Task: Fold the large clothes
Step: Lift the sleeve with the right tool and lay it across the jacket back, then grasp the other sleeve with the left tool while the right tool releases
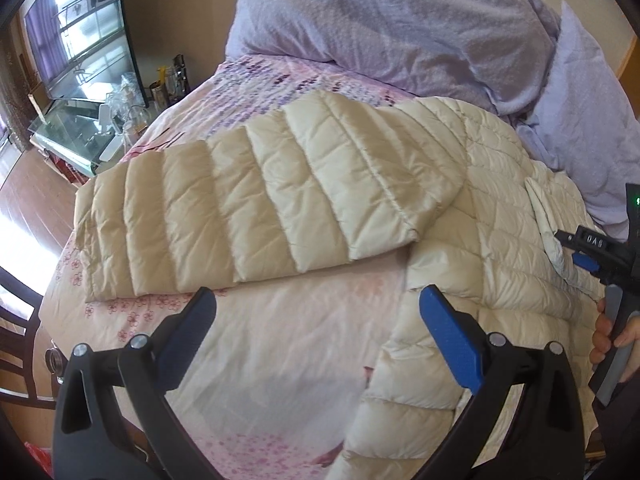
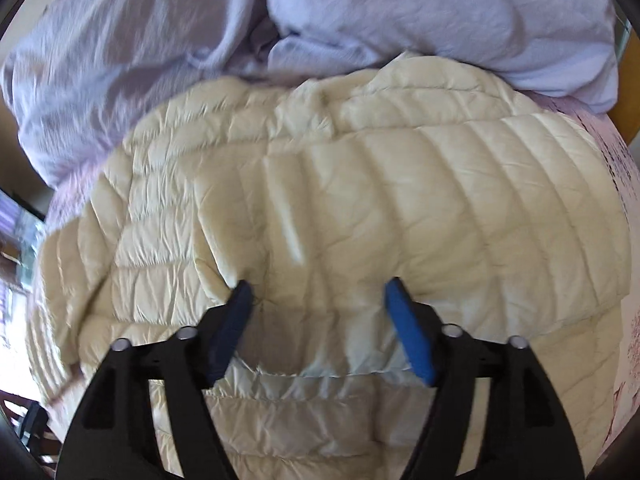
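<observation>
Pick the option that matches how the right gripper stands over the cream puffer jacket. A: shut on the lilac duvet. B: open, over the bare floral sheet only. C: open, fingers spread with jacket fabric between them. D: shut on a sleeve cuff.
C: in the right wrist view the right gripper is open, its blue fingers spread wide with the cream puffer jacket lying between them, not clamped.

Place: bedroom in a home.
Bed [image 1: 280, 344]: pink floral sheet, spread directly ahead of the left tool.
Bedding: rumpled lilac duvet [image 1: 400, 20] heaped beyond, at the far end.
Screen: large television [image 1: 80, 28] far left, on a glass stand [image 1: 68, 136] crowded with bottles and jars.
Floor [image 1: 28, 200]: reddish wood boards, lower left beside the bed.
</observation>
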Tool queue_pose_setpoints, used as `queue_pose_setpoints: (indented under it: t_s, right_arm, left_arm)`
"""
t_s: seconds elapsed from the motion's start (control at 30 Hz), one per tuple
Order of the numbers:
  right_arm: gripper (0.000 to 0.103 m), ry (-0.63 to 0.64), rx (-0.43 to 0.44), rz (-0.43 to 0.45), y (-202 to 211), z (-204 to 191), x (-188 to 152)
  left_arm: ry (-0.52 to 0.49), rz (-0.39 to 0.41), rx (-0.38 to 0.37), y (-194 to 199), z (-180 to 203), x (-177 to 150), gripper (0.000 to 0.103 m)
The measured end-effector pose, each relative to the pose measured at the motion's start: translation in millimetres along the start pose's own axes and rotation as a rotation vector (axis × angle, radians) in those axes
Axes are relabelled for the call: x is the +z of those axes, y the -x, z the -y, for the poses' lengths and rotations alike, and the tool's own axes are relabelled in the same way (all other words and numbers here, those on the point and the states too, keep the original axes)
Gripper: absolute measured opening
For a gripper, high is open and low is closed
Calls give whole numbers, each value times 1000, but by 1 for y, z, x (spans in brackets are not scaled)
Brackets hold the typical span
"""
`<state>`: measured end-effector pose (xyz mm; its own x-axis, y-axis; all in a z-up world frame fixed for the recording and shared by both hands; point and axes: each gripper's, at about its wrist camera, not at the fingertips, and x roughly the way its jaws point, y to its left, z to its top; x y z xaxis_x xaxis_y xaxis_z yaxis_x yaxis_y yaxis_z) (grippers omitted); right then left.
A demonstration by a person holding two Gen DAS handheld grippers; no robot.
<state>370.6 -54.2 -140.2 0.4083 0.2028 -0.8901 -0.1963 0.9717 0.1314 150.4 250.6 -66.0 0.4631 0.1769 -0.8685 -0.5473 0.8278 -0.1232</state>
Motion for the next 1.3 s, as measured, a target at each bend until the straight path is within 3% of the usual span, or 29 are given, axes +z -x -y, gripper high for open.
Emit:
queue_pose_setpoints:
  t_s: [0.2,0.73,1.03,1.17,1.3]
  right_arm:
    - [78,98,-107,-49,-23,-17,-7]
    - [84,159,-59,38,38,-6,-12]
    - [84,153,-52,25,42,2,-21]
    - [84,140,-53,20,44,10,-25]
    - [84,119,-52,17,43,20,-27]
  left_arm:
    - [76,2,42,-2,-36,9,101]
    - [312,-11,146,-25,-153,27,100]
    - [378,-47,121,-46,-170,26,79]
    - [362,-35,147,-47,-167,26,71]
    - [353,-14,179,-46,-165,26,45]
